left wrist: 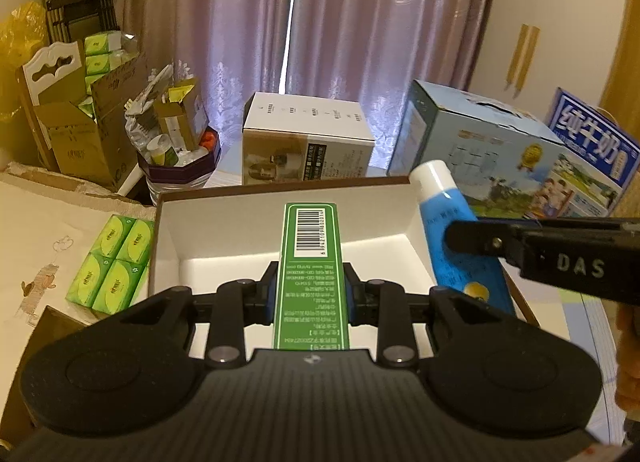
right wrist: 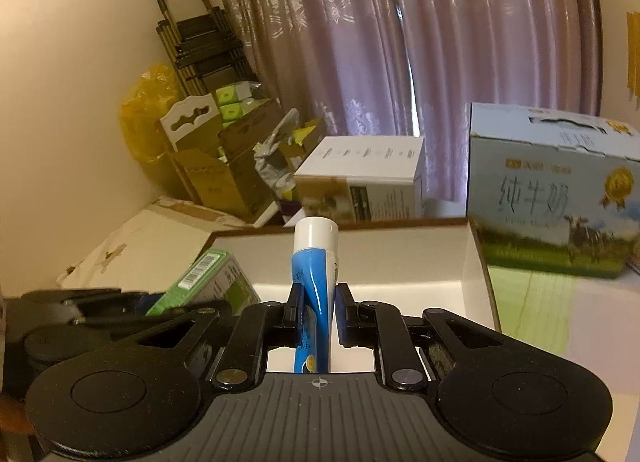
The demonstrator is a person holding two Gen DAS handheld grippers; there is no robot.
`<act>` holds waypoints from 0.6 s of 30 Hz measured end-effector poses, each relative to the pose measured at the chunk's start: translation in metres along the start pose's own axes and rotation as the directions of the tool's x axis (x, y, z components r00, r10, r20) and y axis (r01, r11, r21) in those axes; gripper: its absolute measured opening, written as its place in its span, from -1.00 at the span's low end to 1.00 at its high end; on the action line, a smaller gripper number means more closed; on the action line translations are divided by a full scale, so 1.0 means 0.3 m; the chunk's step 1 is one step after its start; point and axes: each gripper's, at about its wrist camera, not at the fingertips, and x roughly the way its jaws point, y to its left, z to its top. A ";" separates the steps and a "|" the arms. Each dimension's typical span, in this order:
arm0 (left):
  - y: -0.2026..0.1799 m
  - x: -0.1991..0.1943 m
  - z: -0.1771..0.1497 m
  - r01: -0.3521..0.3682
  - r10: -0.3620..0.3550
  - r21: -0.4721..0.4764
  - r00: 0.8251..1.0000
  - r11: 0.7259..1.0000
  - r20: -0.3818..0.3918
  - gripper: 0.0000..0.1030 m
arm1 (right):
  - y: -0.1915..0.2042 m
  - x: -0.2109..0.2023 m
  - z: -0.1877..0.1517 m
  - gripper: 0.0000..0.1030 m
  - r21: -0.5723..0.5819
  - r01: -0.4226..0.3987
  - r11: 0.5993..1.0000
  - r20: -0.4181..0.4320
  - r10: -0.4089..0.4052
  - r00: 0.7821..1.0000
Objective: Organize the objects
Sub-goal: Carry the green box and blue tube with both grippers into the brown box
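Observation:
My left gripper (left wrist: 311, 290) is shut on a long green box with a barcode (left wrist: 311, 258) and holds it over the open white-lined cardboard tray (left wrist: 256, 218). My right gripper (right wrist: 318, 312) is shut on a blue tube with a white cap (right wrist: 314, 262), held over the same tray (right wrist: 400, 250). In the left wrist view the blue tube (left wrist: 452, 222) and the right gripper (left wrist: 476, 242) come in from the right over the tray's right wall. In the right wrist view the green box (right wrist: 204, 282) and the left gripper (right wrist: 80, 310) sit at the left.
A pack of green tissue packets (left wrist: 112, 262) lies left of the tray. Behind it stand a white carton (left wrist: 308, 138), a blue milk carton (left wrist: 500, 158), a purple tin of clutter (left wrist: 176, 166) and open brown boxes (left wrist: 88, 118). Curtains hang behind.

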 end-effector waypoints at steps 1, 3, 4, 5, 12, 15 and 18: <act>0.003 0.024 0.006 -0.003 0.003 -0.004 1.000 1.000 -0.005 -0.50 | -0.008 0.031 0.013 -0.77 -0.002 0.006 1.000 -0.003 -0.006 1.000; 0.007 0.069 0.012 -0.018 0.018 -0.015 1.000 1.000 -0.016 -0.50 | -0.025 0.086 0.022 -0.77 -0.005 0.016 1.000 -0.015 -0.016 1.000; 0.009 0.093 0.013 -0.021 0.021 -0.020 0.999 1.000 -0.025 -0.50 | -0.034 0.117 0.024 -0.77 -0.006 0.020 1.000 -0.027 -0.020 0.999; 0.012 0.120 0.012 -0.024 0.023 -0.028 0.999 0.999 -0.037 -0.50 | -0.043 0.146 0.022 -0.77 -0.003 0.021 1.000 -0.042 -0.021 0.999; 0.018 0.285 -0.047 -0.032 0.019 -0.079 0.987 0.996 -0.161 -0.50 | -0.119 0.340 -0.069 -0.77 0.047 0.029 0.998 -0.220 -0.018 0.975; 0.005 0.327 -0.075 -0.036 0.018 -0.086 0.979 0.996 -0.203 -0.50 | -0.158 0.398 -0.108 -0.77 0.079 0.035 0.996 -0.289 -0.011 0.957; -0.003 0.355 -0.095 -0.038 0.016 -0.091 0.974 0.995 -0.224 -0.50 | -0.188 0.424 -0.127 -0.77 0.105 0.046 0.993 -0.328 -0.009 0.945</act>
